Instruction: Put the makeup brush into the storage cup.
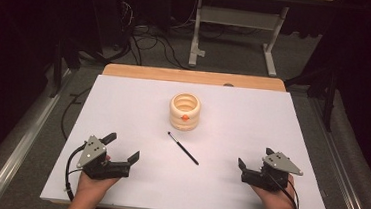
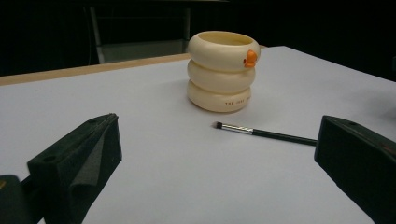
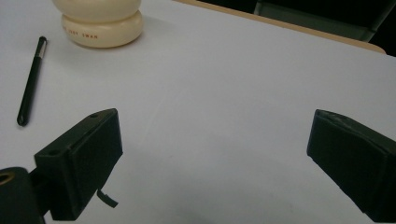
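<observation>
brush bristle tip: left gripper view | holder lettering: both gripper views

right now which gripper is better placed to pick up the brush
Probably the left gripper: its open jaws already face the brush. The right gripper, also open, points away from the brush, which lies in front of the cream holder.
</observation>
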`<state>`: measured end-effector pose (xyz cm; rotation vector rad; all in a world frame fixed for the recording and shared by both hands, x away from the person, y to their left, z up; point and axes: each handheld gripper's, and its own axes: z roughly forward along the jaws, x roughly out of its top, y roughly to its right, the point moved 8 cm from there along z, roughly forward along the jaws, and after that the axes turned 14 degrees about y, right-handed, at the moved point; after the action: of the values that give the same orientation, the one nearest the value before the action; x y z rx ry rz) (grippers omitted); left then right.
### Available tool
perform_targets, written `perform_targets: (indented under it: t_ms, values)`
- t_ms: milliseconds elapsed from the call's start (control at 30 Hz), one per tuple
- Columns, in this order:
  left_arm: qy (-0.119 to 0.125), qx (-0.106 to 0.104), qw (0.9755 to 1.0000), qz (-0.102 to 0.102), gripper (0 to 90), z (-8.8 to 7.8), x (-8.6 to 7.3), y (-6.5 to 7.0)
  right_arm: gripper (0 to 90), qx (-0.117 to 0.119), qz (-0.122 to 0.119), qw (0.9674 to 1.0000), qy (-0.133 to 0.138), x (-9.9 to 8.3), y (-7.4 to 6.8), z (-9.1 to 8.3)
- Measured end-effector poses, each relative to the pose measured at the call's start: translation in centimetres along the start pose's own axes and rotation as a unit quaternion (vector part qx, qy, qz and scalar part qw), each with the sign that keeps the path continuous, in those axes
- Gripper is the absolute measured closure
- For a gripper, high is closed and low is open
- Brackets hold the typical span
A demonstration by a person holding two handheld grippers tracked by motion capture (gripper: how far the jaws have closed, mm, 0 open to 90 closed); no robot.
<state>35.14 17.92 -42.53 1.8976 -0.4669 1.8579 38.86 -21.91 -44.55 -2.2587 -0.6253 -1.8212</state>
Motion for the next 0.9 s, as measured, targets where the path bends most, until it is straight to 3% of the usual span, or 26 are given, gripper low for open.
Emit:
perform_targets:
  t_ms: [900]
  values:
    - [-0.003,-0.003,1.0000,0.000,1.3,0.0,-0.1,0.1,7.2,-0.002,0.006,0.9977,-0.068,-1.2,0.2,0.2]
